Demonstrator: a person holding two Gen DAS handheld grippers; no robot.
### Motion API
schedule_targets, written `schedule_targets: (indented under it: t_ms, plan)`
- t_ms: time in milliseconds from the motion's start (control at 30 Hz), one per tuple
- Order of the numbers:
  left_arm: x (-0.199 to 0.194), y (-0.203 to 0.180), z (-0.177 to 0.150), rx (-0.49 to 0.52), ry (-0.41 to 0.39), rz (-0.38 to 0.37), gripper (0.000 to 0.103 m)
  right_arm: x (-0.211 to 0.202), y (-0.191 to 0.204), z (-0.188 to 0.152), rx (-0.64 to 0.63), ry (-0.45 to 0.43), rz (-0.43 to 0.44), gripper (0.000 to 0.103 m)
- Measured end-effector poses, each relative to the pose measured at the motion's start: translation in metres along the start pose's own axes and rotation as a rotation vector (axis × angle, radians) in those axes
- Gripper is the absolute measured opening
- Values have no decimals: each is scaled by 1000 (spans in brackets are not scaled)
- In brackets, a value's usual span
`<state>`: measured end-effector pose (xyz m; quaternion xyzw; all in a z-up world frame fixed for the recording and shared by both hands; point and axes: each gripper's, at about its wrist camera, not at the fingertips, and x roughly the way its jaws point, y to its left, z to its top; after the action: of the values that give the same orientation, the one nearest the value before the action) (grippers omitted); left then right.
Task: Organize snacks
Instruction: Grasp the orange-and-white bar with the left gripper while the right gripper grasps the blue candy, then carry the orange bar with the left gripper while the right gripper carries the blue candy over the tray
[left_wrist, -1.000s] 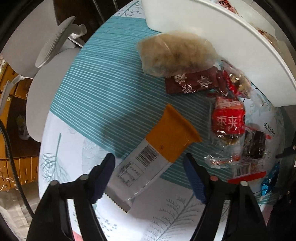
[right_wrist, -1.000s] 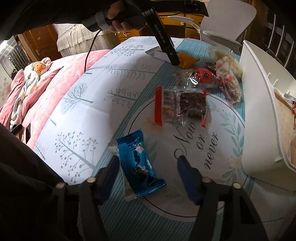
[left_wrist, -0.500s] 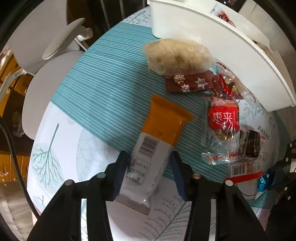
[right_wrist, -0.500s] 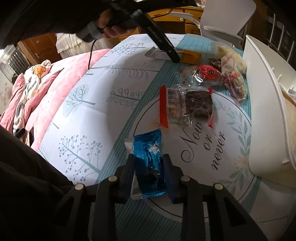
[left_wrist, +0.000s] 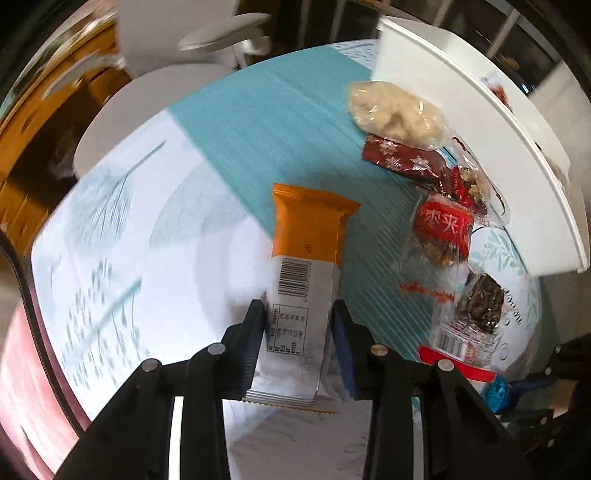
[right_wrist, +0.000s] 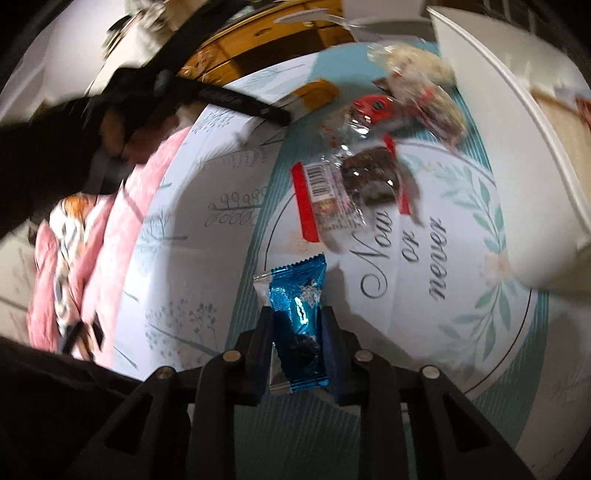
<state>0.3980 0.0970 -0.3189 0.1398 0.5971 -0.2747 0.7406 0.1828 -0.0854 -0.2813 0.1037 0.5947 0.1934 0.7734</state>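
Observation:
My left gripper (left_wrist: 298, 309) is closing, and its blue pads press the white end of an orange and white snack bar (left_wrist: 308, 229), which points away over the tablecloth. My right gripper (right_wrist: 296, 314) is closing too, its pads squeezing a shiny blue candy packet (right_wrist: 299, 286) just above the cloth. In the right wrist view a hand holds the left gripper at the far left, with the orange bar (right_wrist: 314, 96) at its tip. A white bin (left_wrist: 461, 122) stands at the right and holds some snacks.
Loose snacks lie beside the bin: a pale puffed bag (left_wrist: 395, 114), a brown snowflake packet (left_wrist: 402, 158), a red packet (left_wrist: 443, 225) and a clear packet with a dark cake (right_wrist: 369, 177). A white chair (left_wrist: 207, 55) stands beyond the table. Pink bedding (right_wrist: 92, 229) lies left.
Both grippers went from wide open to closed on their packets. The left one swung so the orange bar lines up between its jaws; the right one rolled and took the blue packet.

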Motion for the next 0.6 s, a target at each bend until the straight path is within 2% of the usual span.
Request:
schedule_targets:
  t_ms: [267,433,533,600]
  plan:
    - [-18,-5,-57,-145,5,14,30,-13,-6,-7,86,-4,5,23]
    - [-37,0,-94,-234,-10,10,30,-25,3,-13,87,-31,-5,23]
    - [-54,-11,-115,-277,-30,8,30,-35,8,-14,90,-55,-15,23]
    - [-70,-18,-113,-301,-40,16,30,-41,12,-15,98,-75,-24,23]
